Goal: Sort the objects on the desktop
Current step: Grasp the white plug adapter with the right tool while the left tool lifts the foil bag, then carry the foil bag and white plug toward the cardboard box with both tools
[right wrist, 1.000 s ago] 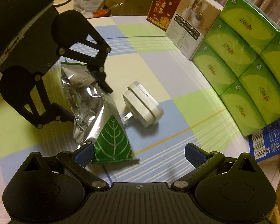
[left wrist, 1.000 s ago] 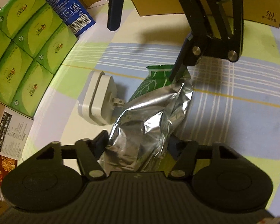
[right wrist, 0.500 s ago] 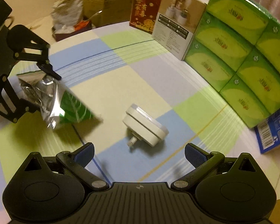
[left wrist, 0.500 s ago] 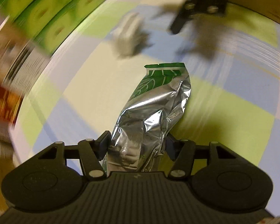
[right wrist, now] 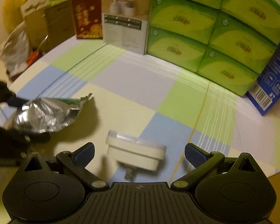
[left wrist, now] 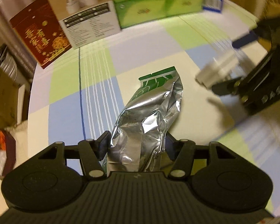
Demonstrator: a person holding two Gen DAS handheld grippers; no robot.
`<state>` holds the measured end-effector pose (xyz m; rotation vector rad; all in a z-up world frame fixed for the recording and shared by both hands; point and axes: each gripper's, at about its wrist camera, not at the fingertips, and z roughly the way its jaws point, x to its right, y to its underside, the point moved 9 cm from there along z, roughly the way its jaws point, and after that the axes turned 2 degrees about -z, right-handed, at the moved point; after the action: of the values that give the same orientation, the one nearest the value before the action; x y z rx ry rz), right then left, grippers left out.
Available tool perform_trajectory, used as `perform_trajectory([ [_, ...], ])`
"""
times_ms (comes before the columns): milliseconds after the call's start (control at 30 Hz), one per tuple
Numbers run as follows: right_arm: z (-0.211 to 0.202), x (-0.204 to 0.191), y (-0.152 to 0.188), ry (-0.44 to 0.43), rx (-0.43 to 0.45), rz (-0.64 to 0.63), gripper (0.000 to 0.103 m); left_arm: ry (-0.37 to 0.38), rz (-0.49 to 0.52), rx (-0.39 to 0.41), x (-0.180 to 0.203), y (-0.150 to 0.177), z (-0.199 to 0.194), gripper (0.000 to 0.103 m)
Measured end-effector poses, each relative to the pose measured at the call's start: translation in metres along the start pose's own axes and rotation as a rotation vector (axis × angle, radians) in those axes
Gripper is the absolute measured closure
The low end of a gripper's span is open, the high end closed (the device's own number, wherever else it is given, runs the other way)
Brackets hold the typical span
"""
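Observation:
My left gripper [left wrist: 137,145] is shut on a crumpled silver foil packet [left wrist: 149,115] with a green printed end and holds it above the checked tablecloth. The packet also shows at the left of the right wrist view [right wrist: 46,113], with the left gripper dark and blurred behind it. A white plug adapter [right wrist: 136,153] lies on the cloth between the open fingers of my right gripper [right wrist: 139,154], prongs toward the camera. In the left wrist view the adapter [left wrist: 218,71] is blurred at the right, with the right gripper [left wrist: 231,65] around it.
Stacked green tissue packs [right wrist: 211,24] line the table's far side, with a blue box [right wrist: 272,85], a white appliance box [right wrist: 125,18] and a red box [right wrist: 85,13] beside them. Cardboard boxes and bags [right wrist: 18,44] stand beyond the left edge.
My left gripper has carried the foil packet away from the adapter and swung toward the boxes. My right gripper has moved in until the adapter lies between its open fingers.

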<state>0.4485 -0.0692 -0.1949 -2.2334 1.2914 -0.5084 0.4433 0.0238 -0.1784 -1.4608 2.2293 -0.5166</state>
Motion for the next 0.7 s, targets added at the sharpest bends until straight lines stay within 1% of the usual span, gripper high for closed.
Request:
perform_trajectory([
  [100,0.003,0.000,-0.003,0.013,0.020,0.031,0.004,-0.002,-0.040,0.019,0.002,-0.003,0.005,0.045],
  [167,0.004,-0.001,-0.001,0.020,0.023,0.038,0.016,0.001,-0.047,0.027,0.005,-0.003,0.008,0.042],
  [200,0.006,-0.001,-0.001,0.020,0.025,0.044,0.018,0.000,-0.044,0.033,0.006,-0.002,0.010,0.040],
  [267,0.008,-0.001,-0.001,0.023,0.033,0.050,0.029,0.001,-0.032,0.044,0.009,-0.001,0.012,0.037],
  [300,0.008,0.000,0.000,0.031,0.036,0.049,0.032,0.001,-0.021,0.049,0.010,-0.002,0.014,0.035],
  [333,0.010,0.001,0.000,0.035,0.037,0.050,0.038,-0.001,-0.015,0.053,0.011,-0.001,0.014,0.033],
  [367,0.011,0.002,0.001,0.035,0.038,0.055,0.040,0.001,-0.014,0.054,0.012,0.000,0.015,0.033],
  [567,0.005,0.007,0.006,0.036,0.056,0.074,0.040,0.023,-0.025,0.046,0.010,-0.006,0.021,0.032],
  [633,0.001,0.007,0.011,0.036,0.058,0.073,0.040,0.026,-0.030,0.034,0.010,-0.007,0.020,0.040],
  [700,-0.003,0.008,0.017,0.034,0.056,0.079,0.040,0.029,-0.027,0.022,0.012,-0.007,0.016,0.046],
])
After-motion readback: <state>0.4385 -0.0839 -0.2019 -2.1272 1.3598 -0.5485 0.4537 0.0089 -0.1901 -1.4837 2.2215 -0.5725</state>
